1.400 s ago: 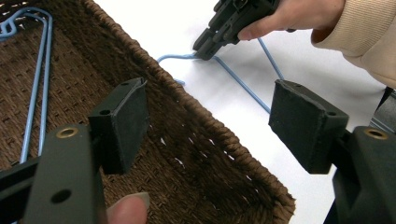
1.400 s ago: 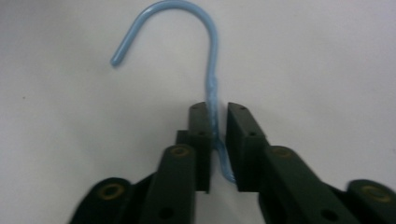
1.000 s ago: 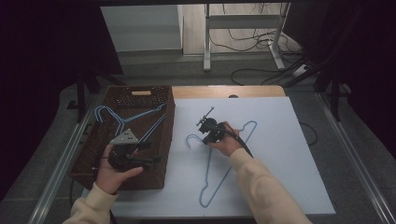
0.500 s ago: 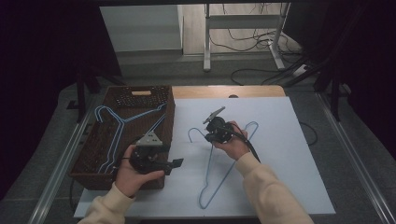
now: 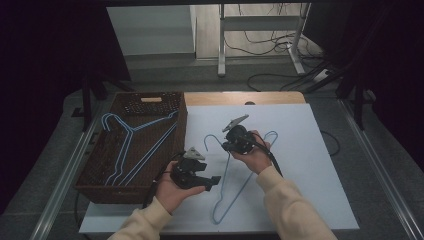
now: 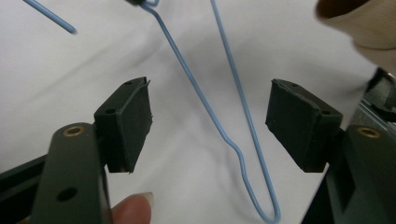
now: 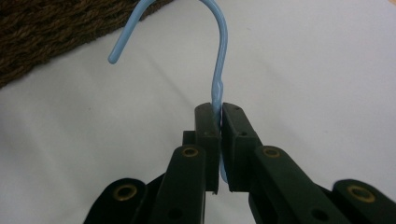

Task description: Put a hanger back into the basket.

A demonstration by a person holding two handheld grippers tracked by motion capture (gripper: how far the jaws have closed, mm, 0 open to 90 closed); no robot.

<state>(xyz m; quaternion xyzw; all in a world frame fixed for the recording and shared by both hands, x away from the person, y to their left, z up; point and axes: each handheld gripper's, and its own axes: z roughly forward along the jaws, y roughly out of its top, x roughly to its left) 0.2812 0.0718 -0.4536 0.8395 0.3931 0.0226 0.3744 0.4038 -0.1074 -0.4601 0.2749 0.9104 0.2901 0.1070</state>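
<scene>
Right tongs (image 7: 219, 140) clamped on hanger (image 7: 218, 56)

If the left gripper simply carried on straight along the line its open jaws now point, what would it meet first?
Most likely the thin blue wire hanger lying on the white table sheet: its two converging wires run between the left gripper's open jaws. Depth is unclear, so it might touch the sheet underneath at nearly the same moment.

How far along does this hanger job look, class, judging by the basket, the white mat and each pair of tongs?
Done: two blue hangers lie in the wicker basket. In hand: the right tongs are shut on the neck of a third hanger on the white mat; the left tongs are open over its lower end. Left, probably: getting that hanger into the basket.
</scene>
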